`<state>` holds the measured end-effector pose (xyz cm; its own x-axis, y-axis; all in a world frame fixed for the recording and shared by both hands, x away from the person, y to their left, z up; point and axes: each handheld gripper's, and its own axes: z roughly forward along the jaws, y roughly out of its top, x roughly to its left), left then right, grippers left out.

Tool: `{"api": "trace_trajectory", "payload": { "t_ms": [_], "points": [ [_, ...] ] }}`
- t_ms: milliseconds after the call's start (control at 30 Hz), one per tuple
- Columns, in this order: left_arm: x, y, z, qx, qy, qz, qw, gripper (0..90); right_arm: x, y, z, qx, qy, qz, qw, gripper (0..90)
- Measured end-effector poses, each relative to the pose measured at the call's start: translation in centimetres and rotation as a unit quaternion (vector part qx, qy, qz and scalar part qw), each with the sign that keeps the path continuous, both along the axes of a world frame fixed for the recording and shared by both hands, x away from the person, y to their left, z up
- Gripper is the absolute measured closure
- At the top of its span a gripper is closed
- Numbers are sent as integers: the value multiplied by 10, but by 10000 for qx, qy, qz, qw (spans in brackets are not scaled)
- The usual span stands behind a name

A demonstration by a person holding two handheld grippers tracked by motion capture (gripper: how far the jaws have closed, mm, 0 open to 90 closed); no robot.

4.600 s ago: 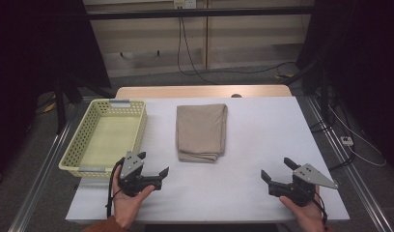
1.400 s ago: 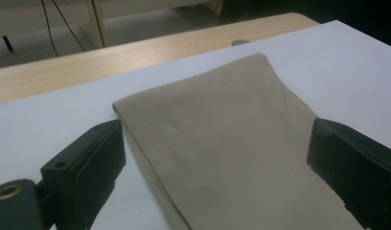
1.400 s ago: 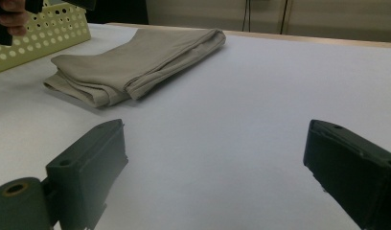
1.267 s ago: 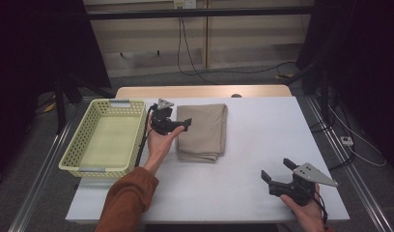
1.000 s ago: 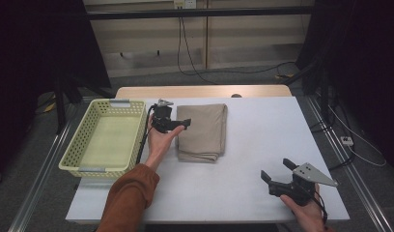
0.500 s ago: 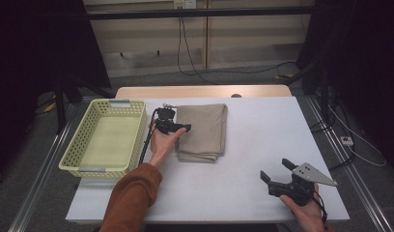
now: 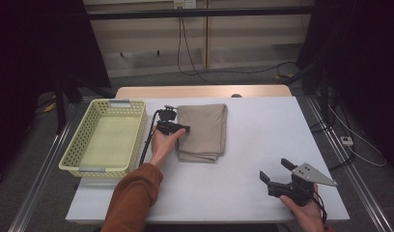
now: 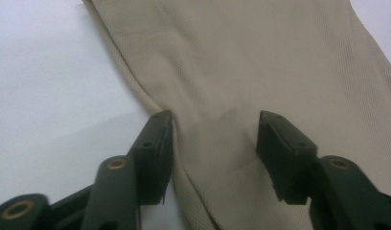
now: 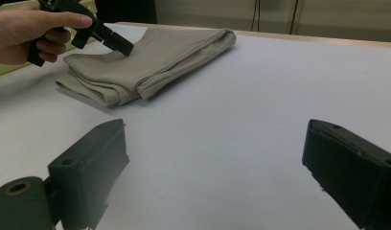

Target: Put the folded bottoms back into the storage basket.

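Left gripper (image 7: 184,129) — jaws just closing, half-open — straddles the folded cloth's (image 7: 203,130) nine-o'clock edge without a firm hold; right gripper (image 7: 277,178) gapes empty.

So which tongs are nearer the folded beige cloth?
Left. The left tongs are at the folded beige cloth's left edge, jaws just closing around a fold. The right tongs stand open near the table's front right, well apart from it.

We see open tabletop (image 7: 253,145) across the centre and lower middle of the high view, where a gripper could pass. At left the yellow basket (image 7: 104,140) blocks the way, with the folded cloth (image 7: 203,131) apparently just beside it.
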<state>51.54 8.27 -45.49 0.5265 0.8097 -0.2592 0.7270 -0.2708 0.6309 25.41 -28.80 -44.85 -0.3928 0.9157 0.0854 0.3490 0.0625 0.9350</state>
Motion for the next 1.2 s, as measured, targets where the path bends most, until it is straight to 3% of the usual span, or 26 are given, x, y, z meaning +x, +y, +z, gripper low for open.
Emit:
{"api": "trace_trajectory", "payload": {
  "t_ms": [200,333,367,533,700,733,767,933,967,1067,1200],
  "points": [
    [-2,-2,-1,-56,51,-283,9996,621,0,0,0,-13,-1,-23,10000,81],
    [-3,-5,0,18,-5,-314,9995,654,0,0,0,-6,5,-7,10000,81],
    [-3,-6,-3,-143,6,-337,9993,722,0,0,0,-11,2,3,10000,81],
    [-6,-13,-1,4,-48,-263,9996,673,0,0,0,5,-11,-10,10000,81],
    [-7,-13,-1,60,-50,-259,9996,697,0,1,0,-31,-7,18,10000,81],
    [-7,-13,-1,-48,56,-359,9993,741,0,1,0,-34,-3,24,10000,81],
    [-8,-14,-1,-40,26,-374,9993,792,0,1,0,-36,-1,25,10000,81],
    [-7,-12,-2,-137,43,-378,9992,817,0,-1,0,15,21,-6,10000,81],
    [-10,-14,-1,-40,-96,-407,9991,817,0,-1,0,16,17,-6,10000,81],
    [-11,-14,-1,6,-171,-435,9989,820,0,-1,0,14,15,4,10000,81],
    [-10,-11,0,-225,-173,-383,9989,830,-1,0,0,5,5,13,10000,81]
  ]
}}
